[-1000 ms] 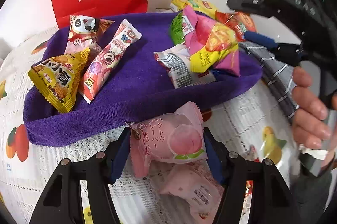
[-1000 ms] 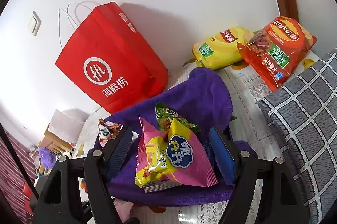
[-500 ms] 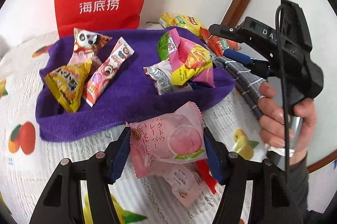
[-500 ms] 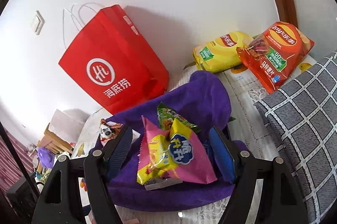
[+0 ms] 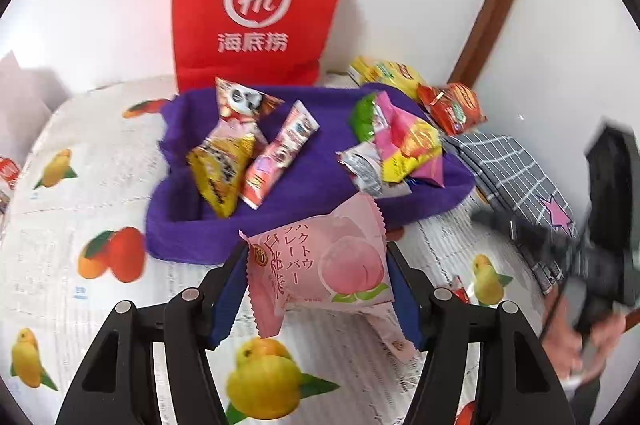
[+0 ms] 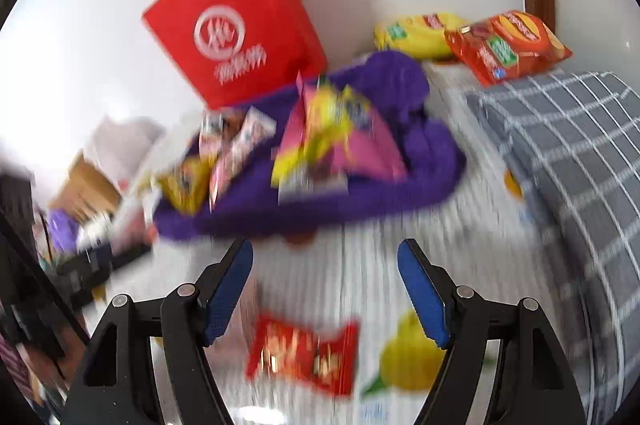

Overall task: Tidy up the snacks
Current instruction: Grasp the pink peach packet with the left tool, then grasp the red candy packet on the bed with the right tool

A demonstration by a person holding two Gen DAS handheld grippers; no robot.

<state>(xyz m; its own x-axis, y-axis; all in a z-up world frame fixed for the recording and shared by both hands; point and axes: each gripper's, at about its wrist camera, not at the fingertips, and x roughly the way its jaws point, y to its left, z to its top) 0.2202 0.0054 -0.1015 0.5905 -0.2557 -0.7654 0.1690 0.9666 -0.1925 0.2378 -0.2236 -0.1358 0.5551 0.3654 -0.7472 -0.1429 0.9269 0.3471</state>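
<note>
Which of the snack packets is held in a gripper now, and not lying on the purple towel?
The pink peach packet, clamped in the left gripper. The others lie loose.

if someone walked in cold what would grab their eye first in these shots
The pink peach snack packet clamped in the left gripper fills the foreground of the left wrist view. Behind it a purple towel holds a heap of bright snack packs, with a tall red paper bag against the wall. In the blurred right wrist view the right gripper hangs open above a small red packet.

Right wrist view smeared; red packet print unreadable
</note>
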